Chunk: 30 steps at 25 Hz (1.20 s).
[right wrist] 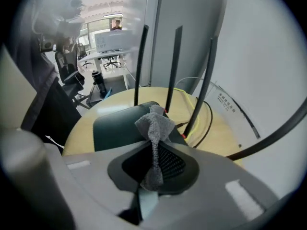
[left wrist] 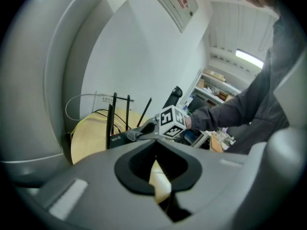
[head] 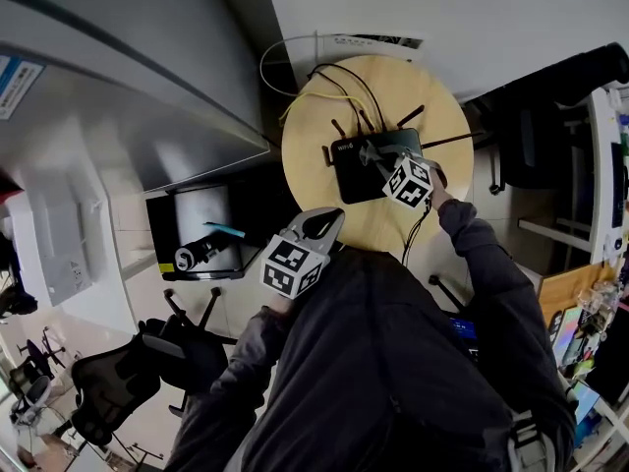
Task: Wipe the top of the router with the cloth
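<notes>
- Jaws, right gripper [right wrist: 152,152]: closed on grey cloth [right wrist: 153,123], pinching it into a narrow fold.
- Cloth: bunched end over router [right wrist: 112,128] top, toward its 12 o'clock edge, where the antennas [right wrist: 172,66] stand upright.
- Jaws, left gripper [left wrist: 156,152]: together, nothing held.
- Left gripper: at 6 o'clock rim of round table [head: 314,116], apart from router.
- Router: mid-table, with cables [head: 339,77] at 12 o'clock.

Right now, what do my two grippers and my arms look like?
Both the left gripper and the right gripper are grey moulded plastic with black-lined jaw recesses. Each carries a white cube printed with black square markers. Your arms are in dark grey long sleeves.
</notes>
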{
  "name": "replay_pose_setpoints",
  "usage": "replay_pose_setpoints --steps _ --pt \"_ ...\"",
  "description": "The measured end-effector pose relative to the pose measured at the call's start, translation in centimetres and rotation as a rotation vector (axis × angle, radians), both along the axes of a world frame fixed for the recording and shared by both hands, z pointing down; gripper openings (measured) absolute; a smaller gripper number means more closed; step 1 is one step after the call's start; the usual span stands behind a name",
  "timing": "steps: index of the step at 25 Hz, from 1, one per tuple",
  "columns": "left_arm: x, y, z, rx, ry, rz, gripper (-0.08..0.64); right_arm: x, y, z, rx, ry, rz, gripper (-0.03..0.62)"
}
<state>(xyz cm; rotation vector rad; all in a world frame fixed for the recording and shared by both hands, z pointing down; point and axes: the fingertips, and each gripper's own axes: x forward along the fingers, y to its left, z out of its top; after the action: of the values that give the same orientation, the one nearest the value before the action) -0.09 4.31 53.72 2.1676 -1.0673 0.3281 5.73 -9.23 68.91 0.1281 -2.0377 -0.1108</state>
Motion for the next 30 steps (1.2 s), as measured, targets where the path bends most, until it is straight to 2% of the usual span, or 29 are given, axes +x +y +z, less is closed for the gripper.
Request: replay_pose_setpoints --steps 5,11,18,30 --pt "-1.1 0.0 0.1 -0.011 -0.012 -0.049 0.000 -1.2 -3.2 0.9 0.028 0.032 -0.018 0.028" --pt "-2.2 0.2 0.2 -0.019 -0.021 -0.085 0.000 -1.5 -3.8 2.2 0.055 0.071 -0.043 0.028" --pt "-1.3 0.1 0.1 -0.009 -0.018 -0.046 0.000 -0.2 -1.6 2.3 0.027 0.089 -0.050 0.028" --pt "0.5 0.3 -0.1 0.014 -0.007 0.029 0.000 2.5 4.3 2.2 -0.006 0.043 0.016 0.028"
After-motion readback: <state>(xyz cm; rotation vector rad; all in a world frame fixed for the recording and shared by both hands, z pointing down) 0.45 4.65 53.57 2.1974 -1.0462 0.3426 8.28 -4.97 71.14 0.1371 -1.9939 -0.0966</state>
